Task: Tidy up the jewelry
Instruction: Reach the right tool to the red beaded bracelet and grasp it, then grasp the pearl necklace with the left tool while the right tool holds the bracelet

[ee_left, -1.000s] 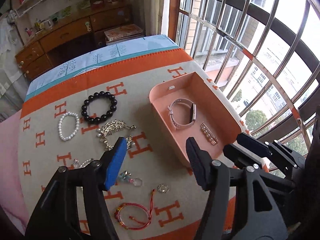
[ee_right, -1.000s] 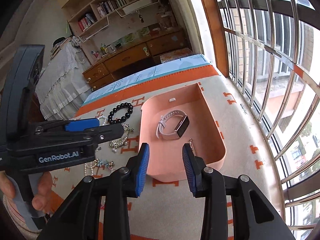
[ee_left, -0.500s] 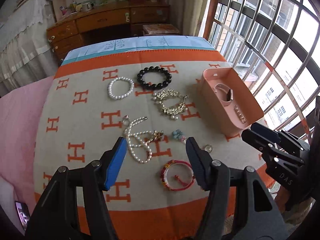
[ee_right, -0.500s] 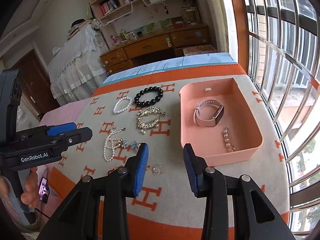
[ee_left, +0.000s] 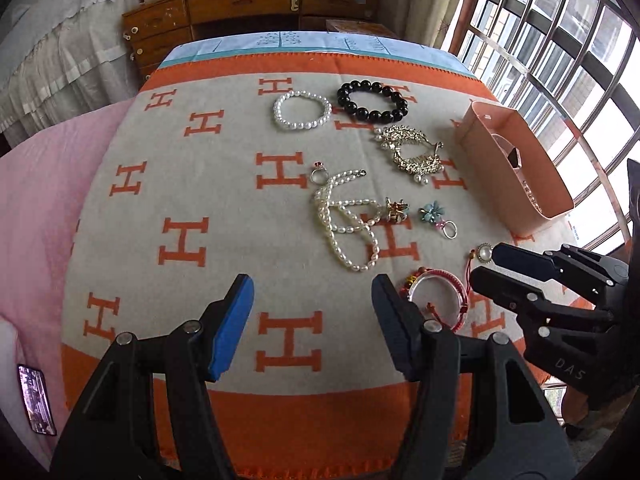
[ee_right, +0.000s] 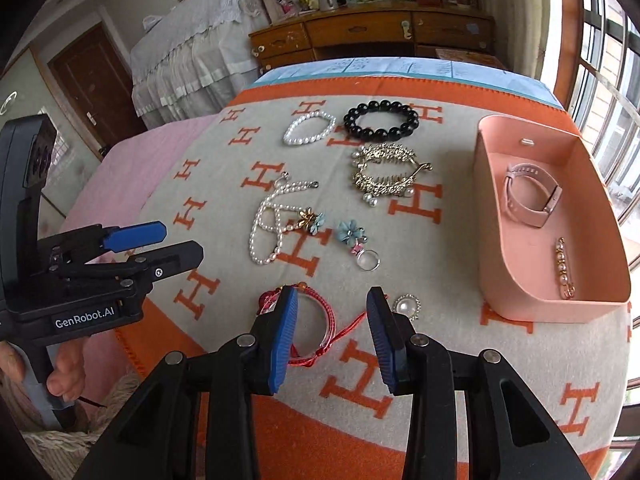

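Right wrist view: right tool [ee_right: 332, 334] is seen part open, nothing gripped, jaws straddling the red cord bracelet [ee_right: 316, 330] lying on the orange-and-beige blanket [ee_right: 224, 208]. Left tool [ee_left: 312, 320] is seen wider open, empty, over bare blanket. Beyond: pearl necklace [ee_right: 272, 220], flower charm ring [ee_right: 358, 246], gold hair claw [ee_right: 386, 174], black bead bracelet [ee_right: 380, 120]. Pink tray [ee_right: 600, 304] at right holds a watch [ee_right: 532, 196] and pearl pin [ee_right: 563, 268].

Left gripper [ee_left: 312, 308] and right gripper [ee_right: 332, 328]: black frames, blue ribbed pads, silver pivot screws. White lettering "GenRobot.AI" marks the left body.
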A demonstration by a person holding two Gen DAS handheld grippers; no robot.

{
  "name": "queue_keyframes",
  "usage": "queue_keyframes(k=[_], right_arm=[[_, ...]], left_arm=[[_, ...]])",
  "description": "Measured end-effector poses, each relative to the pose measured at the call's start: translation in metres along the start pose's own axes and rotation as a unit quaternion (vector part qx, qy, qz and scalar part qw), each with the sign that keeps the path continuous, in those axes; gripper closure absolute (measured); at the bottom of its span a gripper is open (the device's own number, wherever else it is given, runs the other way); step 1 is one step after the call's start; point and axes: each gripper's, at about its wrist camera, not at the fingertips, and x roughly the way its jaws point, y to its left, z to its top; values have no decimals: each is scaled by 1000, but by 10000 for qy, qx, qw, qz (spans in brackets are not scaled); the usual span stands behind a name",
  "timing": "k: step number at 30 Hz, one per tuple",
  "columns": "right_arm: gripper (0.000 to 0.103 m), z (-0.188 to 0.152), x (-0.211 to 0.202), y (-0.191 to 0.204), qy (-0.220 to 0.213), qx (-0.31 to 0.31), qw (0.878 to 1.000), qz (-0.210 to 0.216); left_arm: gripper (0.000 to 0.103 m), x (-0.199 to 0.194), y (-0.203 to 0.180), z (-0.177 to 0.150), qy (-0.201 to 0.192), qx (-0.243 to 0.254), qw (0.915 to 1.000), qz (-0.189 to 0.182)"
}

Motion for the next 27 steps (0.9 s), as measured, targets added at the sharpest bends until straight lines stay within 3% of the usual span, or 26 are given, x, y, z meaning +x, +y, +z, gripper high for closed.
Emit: queue_keyframes(k=[7,12,16,21,27], right_arm=[[68,1,30,16,408,-479,9978,-207],[79,-2,47,23,659,-762,9943,-354],[82,-3,48,22,579,-810,9944,-352],[97,-2,46,11,531,-592,9965,-258],[97,-4,45,12,475,-673,9963,-258]], left_arm=[[44,16,8,-1,92,-63,9999,-75],[44,25,12,3,140,-128,9998,-112],[44,33,13,8,198,-152,9996,-112],[44,45,14,16,254,-258,9993,-135],[44,56,21,24,312,-530,9979,-193]])
